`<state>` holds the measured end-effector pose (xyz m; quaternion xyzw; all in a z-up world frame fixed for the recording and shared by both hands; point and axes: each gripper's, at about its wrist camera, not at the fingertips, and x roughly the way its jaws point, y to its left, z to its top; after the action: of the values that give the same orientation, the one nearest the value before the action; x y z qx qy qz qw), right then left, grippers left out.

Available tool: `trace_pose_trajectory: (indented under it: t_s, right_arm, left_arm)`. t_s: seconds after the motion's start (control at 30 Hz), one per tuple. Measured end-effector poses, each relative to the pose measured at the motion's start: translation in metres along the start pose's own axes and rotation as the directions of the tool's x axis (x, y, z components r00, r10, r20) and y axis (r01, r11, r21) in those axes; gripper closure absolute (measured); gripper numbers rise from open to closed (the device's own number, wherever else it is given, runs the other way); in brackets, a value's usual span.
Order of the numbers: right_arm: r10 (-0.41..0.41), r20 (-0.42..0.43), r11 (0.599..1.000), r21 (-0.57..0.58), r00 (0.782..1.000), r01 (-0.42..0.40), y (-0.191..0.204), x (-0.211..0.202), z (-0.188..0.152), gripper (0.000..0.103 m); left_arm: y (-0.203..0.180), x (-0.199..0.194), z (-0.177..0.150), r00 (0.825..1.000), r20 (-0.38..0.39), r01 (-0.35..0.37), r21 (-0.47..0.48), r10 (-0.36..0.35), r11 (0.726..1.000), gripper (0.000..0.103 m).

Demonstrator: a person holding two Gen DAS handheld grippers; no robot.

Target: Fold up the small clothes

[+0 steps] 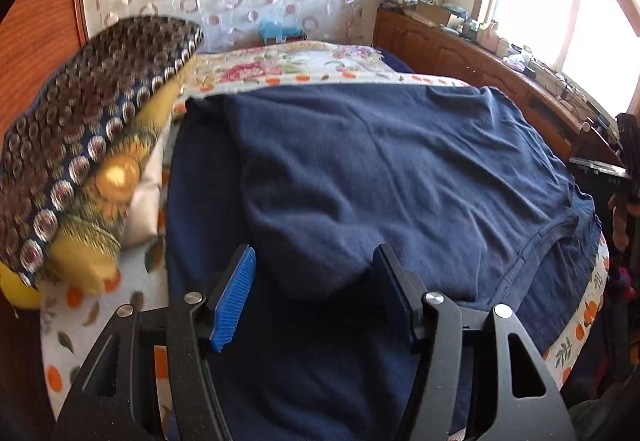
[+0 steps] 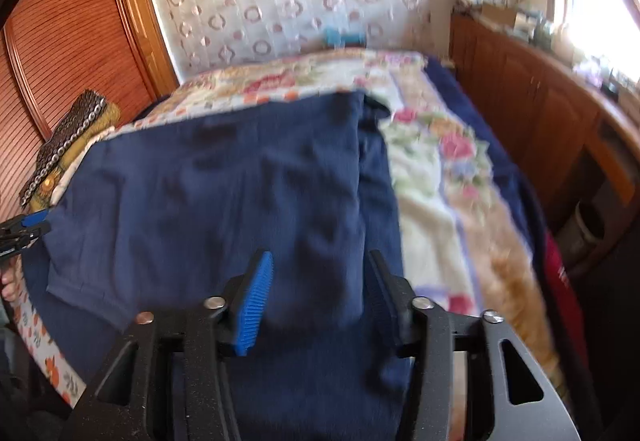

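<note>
A navy blue garment (image 1: pixel 380 169) lies spread on the bed, with one side folded over onto its middle. It also shows in the right wrist view (image 2: pixel 224 193), blurred. My left gripper (image 1: pixel 314 273) is open just above the garment's near folded edge, with cloth between the fingers but not clamped. My right gripper (image 2: pixel 320 277) is open over the garment's near right part, with a fold lying between the fingers. The left gripper also shows at the far left edge of the right wrist view (image 2: pixel 28 227).
A floral bedspread (image 2: pixel 440 177) covers the bed. A patterned dark cushion (image 1: pixel 88 129) on yellow pillows sits at the left. A wooden cabinet (image 1: pixel 480 69) with clutter runs along the right under a bright window. A wooden wardrobe (image 2: pixel 72 33) stands at the left.
</note>
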<state>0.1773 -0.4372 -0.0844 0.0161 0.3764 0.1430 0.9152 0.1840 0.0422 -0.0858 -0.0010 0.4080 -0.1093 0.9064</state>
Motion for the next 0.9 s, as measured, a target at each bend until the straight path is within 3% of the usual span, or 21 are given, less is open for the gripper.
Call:
trace_pose_trajectory:
  t_s: [0.17, 0.37, 0.9]
  right_arm:
    - [-0.037, -0.028, 0.999, -0.027, 0.999, 0.036, 0.002, 0.013, -0.005, 0.043]
    - [-0.092, 0.001, 0.991, -0.096, 0.996, 0.092, 0.019, 0.019, -0.006, 0.043]
    - [-0.091, 0.019, 0.992, -0.087, 0.996, 0.092, 0.021, 0.019, -0.017, 0.043]
  left_arm:
    - [0.000, 0.005, -0.004, 1.000, -0.023, 0.011, -0.009, -0.011, 1.000, 0.041]
    - [-0.001, 0.008, -0.008, 0.998, -0.037, 0.054, -0.040, -0.056, 0.998, 0.041]
    - [-0.007, 0.011, -0.008, 0.997, -0.008, 0.077, -0.044, -0.077, 0.996, 0.046]
